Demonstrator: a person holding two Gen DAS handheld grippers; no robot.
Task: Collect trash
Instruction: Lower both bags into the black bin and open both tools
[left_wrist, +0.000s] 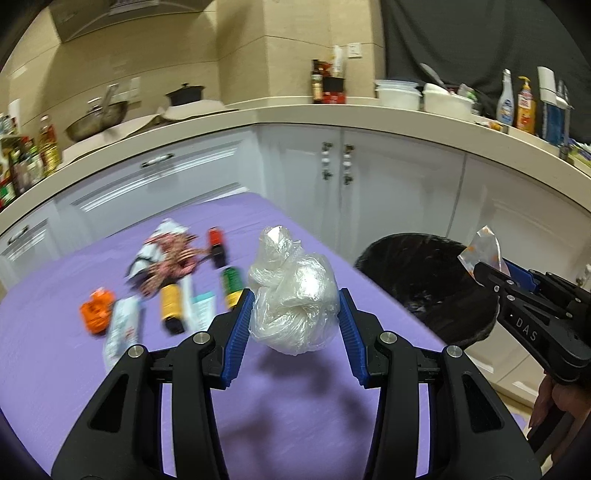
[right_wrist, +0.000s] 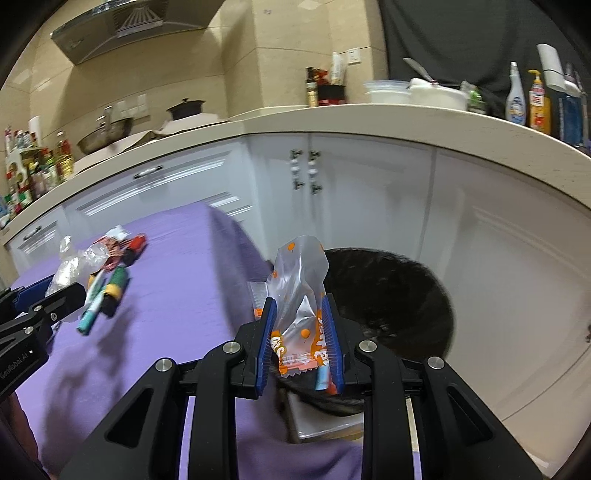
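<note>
My left gripper (left_wrist: 295, 306) is shut on a crumpled clear plastic bag (left_wrist: 291, 295) and holds it above the purple table (left_wrist: 295, 406). My right gripper (right_wrist: 300, 314) is shut on a clear and orange snack wrapper (right_wrist: 299, 295), held over the near rim of the black-lined trash bin (right_wrist: 388, 295). In the left wrist view the right gripper (left_wrist: 487, 273) sits at the right with the wrapper (left_wrist: 480, 254) beside the bin (left_wrist: 424, 280). A pile of trash (left_wrist: 173, 280) lies on the table's left: wrappers, small bottles, an orange piece.
White cabinets (left_wrist: 369, 177) and a beige counter (left_wrist: 332, 110) with bottles, bowls and pots curve behind the table. The table's right edge (right_wrist: 236, 258) drops off next to the bin. The left gripper (right_wrist: 37, 306) shows at the left of the right wrist view.
</note>
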